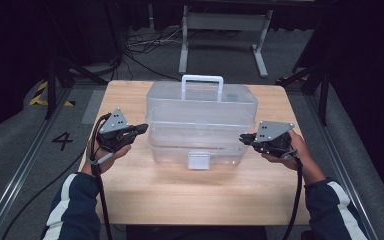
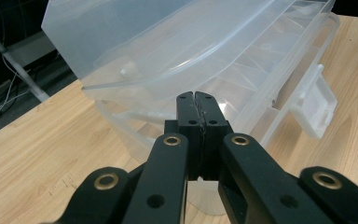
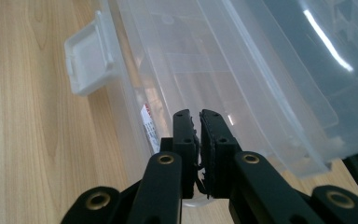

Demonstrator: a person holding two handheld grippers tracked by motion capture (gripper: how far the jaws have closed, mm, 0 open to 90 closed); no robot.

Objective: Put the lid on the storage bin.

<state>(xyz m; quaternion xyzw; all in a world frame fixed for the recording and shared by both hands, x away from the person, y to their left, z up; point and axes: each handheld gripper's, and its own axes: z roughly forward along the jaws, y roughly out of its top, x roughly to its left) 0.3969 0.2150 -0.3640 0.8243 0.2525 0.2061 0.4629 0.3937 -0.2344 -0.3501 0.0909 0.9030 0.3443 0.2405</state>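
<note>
- A clear plastic storage box (image 1: 202,122) is sitting in the middle of the wooden table (image 1: 190,195), its walls translucent and slightly frosted, its corners rounded, its body stacked in tiers.
- A white squared handle (image 1: 202,86) is standing upright on the domed lid, and a small milky latch (image 1: 199,160) is hanging at the front edge, facing the person.
- In the left gripper view, moulded dividers are showing through the box's tray (image 2: 261,60), and the latch (image 2: 313,103) is sticking out as a flat rectangular flap.
- The left gripper (image 1: 141,129) is pointing at the box's left end, just beside it; its matte black jaws are pressing together with nothing between them, the tips (image 2: 197,97) sitting close to the seam under the lid. Whether they are touching the plastic cannot be told.
- The right gripper (image 1: 243,139) is pointing at the box's right end, near the lower tier; its jaws are nearly together, with a thin slit between the ribbed pads (image 3: 212,135), and gripping nothing.
- Each gripper is carrying a grey three-cornered plate on top, with brass-ringed pivots in the black linkage.
- The table's surface is showing pale, straight wood grain.
</note>
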